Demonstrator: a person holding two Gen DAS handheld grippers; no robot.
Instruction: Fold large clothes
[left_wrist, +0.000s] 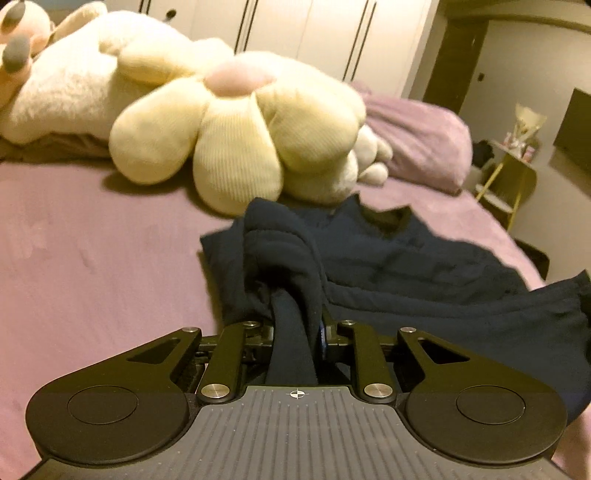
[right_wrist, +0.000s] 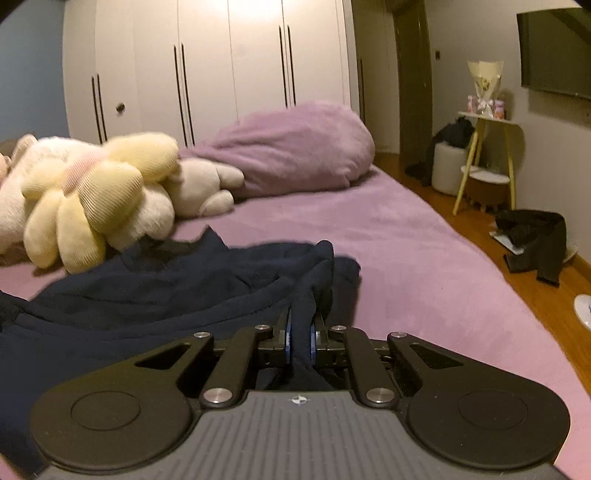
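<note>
A dark navy garment (left_wrist: 406, 258) lies rumpled on the purple bed sheet (left_wrist: 92, 258). My left gripper (left_wrist: 295, 325) is shut on a bunched fold of the navy garment at its left side; the cloth hides the fingertips. In the right wrist view my right gripper (right_wrist: 300, 332) is shut on another bunched edge of the same garment (right_wrist: 166, 291), which spreads to the left over the sheet (right_wrist: 406, 277). Blue pads (right_wrist: 287, 334) show beside the pinched cloth.
A cream flower-shaped plush (left_wrist: 236, 122) and other soft toys lie just beyond the garment. A purple pillow (right_wrist: 295, 147) sits further back. White wardrobes (right_wrist: 221, 66) stand behind the bed. The bed's right edge drops to a wood floor with a side table (right_wrist: 487, 155) and dark clothes (right_wrist: 532, 236).
</note>
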